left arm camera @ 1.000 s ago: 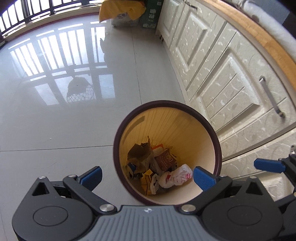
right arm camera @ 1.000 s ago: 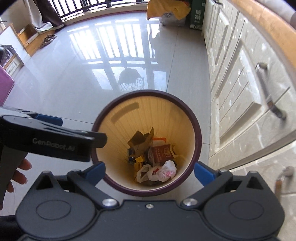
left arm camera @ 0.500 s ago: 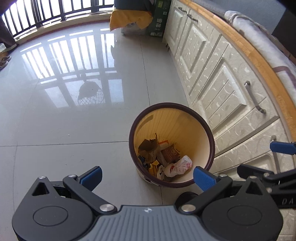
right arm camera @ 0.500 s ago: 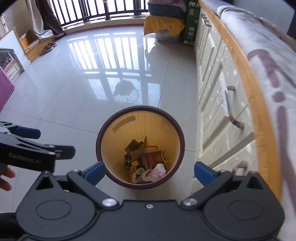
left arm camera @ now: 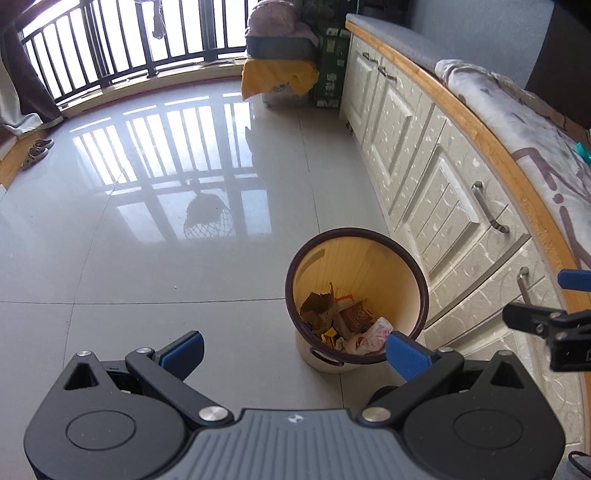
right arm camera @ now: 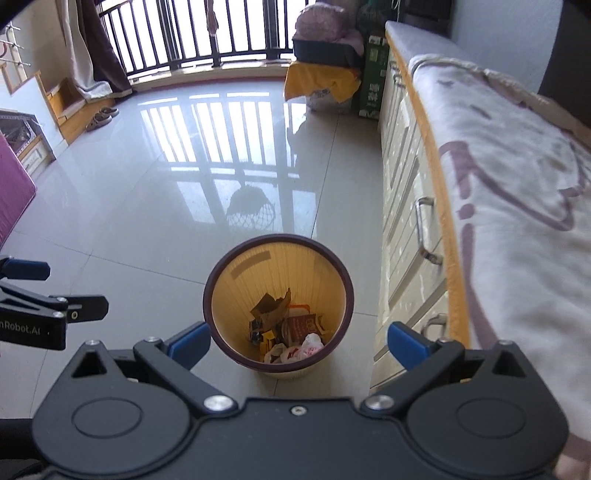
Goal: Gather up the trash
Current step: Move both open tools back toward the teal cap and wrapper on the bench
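A round trash bin [left arm camera: 373, 240] with a dark purple rim and a cream-yellow inside stands on the tiled floor beside the cabinets. It also shows in the right wrist view [right arm camera: 258, 242]. Trash [left arm camera: 343, 321] lies at its bottom: brown paper, a red-brown packet and a white plastic bag [right arm camera: 303, 349]. My left gripper [left arm camera: 293, 350] is open and empty, high above the floor, left of the bin. My right gripper [right arm camera: 297, 343] is open and empty, high above the bin. Each gripper shows at the edge of the other's view.
Cream cabinets [left arm camera: 436, 192] with metal handles run along the right, topped by a wooden edge and a patterned blanket [right arm camera: 517, 177]. A yellow-draped pile [left arm camera: 277, 74] and a green box stand at the far end. Balcony railing [right arm camera: 207, 29] lies beyond the shiny floor.
Both grippers have risen and pulled back from the bin, which now looks smaller and farther below. The countertop blanket has come into view. Both stay open.
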Demonstrator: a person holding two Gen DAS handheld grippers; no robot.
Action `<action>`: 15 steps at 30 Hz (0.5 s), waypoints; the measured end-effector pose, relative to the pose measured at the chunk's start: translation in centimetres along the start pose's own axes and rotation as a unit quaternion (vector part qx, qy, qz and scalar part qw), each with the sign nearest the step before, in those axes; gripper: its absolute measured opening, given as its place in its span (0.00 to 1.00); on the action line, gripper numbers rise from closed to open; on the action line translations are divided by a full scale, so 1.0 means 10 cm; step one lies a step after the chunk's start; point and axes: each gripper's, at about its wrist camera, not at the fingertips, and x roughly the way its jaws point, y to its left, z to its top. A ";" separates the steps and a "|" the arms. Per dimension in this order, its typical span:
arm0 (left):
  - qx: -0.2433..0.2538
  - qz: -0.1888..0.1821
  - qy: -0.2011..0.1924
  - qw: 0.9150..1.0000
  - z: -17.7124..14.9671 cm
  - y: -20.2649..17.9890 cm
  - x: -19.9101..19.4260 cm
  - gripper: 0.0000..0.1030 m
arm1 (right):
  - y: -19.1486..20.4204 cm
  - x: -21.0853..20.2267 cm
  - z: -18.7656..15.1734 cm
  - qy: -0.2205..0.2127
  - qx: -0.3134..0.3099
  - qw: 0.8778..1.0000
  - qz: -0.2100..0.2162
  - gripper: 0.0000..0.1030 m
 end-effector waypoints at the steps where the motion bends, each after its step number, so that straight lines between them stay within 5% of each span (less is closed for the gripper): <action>1: -0.001 0.000 -0.002 1.000 -0.02 0.00 -0.04 1.00 | -0.01 -0.06 -0.01 -0.004 0.002 1.000 0.001 1.00; 15: 0.006 -0.011 -0.035 0.999 -0.16 -0.26 -0.43 1.00 | -0.40 -0.81 -0.14 -0.085 0.042 0.995 -0.002 1.00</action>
